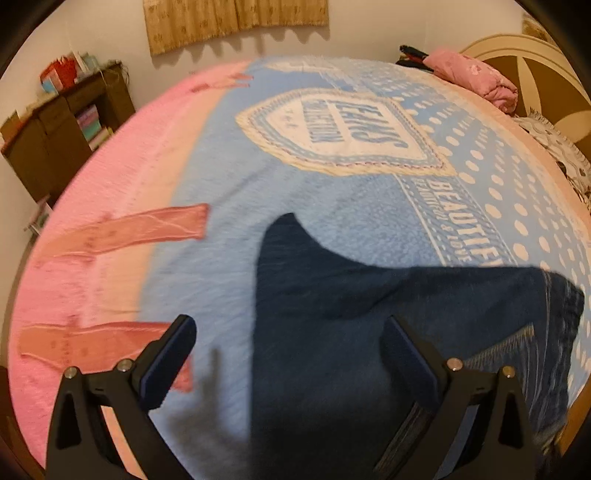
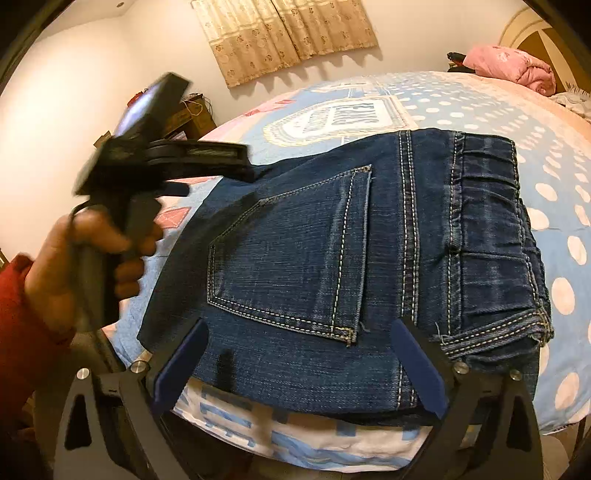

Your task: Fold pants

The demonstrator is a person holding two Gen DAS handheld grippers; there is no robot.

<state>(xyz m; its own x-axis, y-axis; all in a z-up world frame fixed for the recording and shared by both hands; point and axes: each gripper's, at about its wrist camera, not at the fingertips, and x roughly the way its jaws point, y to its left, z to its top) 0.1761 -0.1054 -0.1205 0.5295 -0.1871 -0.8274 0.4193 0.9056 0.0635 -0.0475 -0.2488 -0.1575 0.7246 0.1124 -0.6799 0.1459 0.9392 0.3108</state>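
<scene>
Dark blue jeans (image 2: 332,258) lie folded into a compact stack on the bed, back pocket up, waistband to the right. In the left wrist view the jeans (image 1: 369,332) appear as a dark mass below and right of centre. My left gripper (image 1: 291,354) is open and empty, held above the jeans' left edge; it also shows in the right wrist view (image 2: 155,155), held in a hand. My right gripper (image 2: 299,362) is open and empty, its fingers spread either side of the stack's near edge.
The bed carries a blue, white and pink blanket (image 1: 229,192) with a heart-shaped patch. A pink quilt (image 1: 476,77) lies by the headboard (image 1: 535,62). A brown shelf unit (image 1: 62,129) stands by the far wall under a curtain (image 2: 284,33).
</scene>
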